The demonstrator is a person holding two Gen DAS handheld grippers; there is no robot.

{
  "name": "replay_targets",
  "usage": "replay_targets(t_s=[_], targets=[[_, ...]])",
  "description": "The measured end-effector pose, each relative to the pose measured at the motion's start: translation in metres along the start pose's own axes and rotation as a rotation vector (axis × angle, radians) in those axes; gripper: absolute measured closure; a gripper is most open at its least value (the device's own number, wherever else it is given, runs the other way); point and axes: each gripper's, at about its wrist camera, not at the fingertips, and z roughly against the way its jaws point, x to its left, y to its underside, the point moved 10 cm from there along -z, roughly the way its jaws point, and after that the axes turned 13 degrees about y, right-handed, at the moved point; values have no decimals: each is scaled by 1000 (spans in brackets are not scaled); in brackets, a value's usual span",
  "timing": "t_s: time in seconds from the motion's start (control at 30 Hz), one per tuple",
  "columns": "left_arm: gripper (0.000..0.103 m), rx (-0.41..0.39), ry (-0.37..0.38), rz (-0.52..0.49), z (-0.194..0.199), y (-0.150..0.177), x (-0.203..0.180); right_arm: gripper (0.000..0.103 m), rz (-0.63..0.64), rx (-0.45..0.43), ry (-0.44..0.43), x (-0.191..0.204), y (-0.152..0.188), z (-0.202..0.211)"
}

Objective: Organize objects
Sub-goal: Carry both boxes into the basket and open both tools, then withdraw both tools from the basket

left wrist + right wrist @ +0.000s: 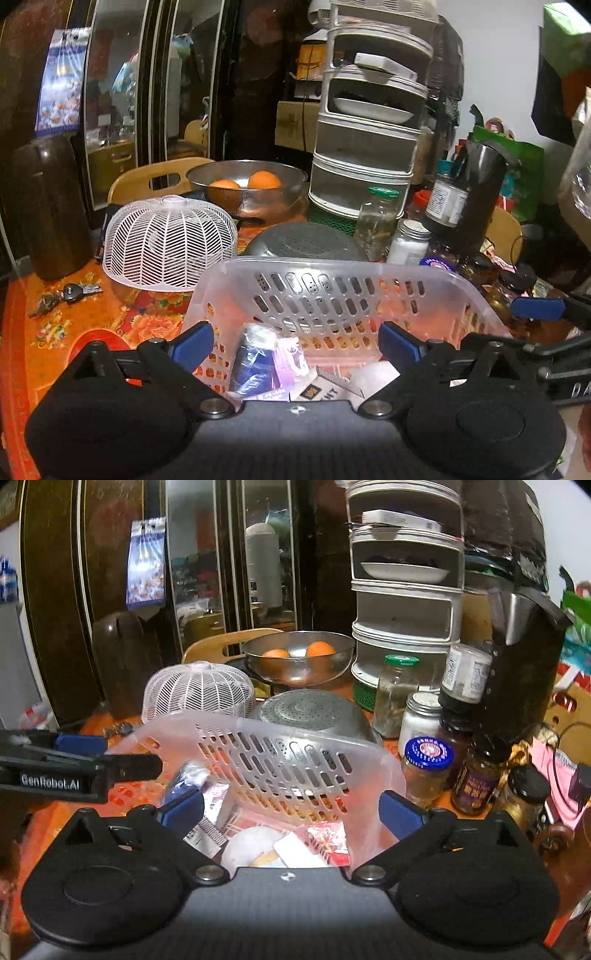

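Both your grippers, left and right, hang wide open and empty, basket directly below-ahead, jars nearer the right.

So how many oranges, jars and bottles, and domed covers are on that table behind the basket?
Oranges in the metal bowl: 2
Jars and bottles: 7, counting those in the right wrist view
Domed covers: 2, white mesh cover, grey perforated cover
Total: 11

basket open above, jars crowd right
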Motion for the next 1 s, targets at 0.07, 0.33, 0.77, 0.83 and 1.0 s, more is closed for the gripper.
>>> replay_targets(t_s=[0.07,0.33,0.77,0.83,1.0], targets=[[6,1,14,-16,8,6,-6,0,-7,-2,5,-4,4,7],[6,-58,64,7,78,48,-19,0,-113,-10,59,-29,55,68],[6,-131,75,-1,191,119,-74,0,-186,-85,10,-3,127,187],[6,-153,79,-1,207,123,-81,0,-194,-106,0,0,129,205],[5,-199,70,-21,240,124,-99,0,-160,-180,45,4,122,239]])
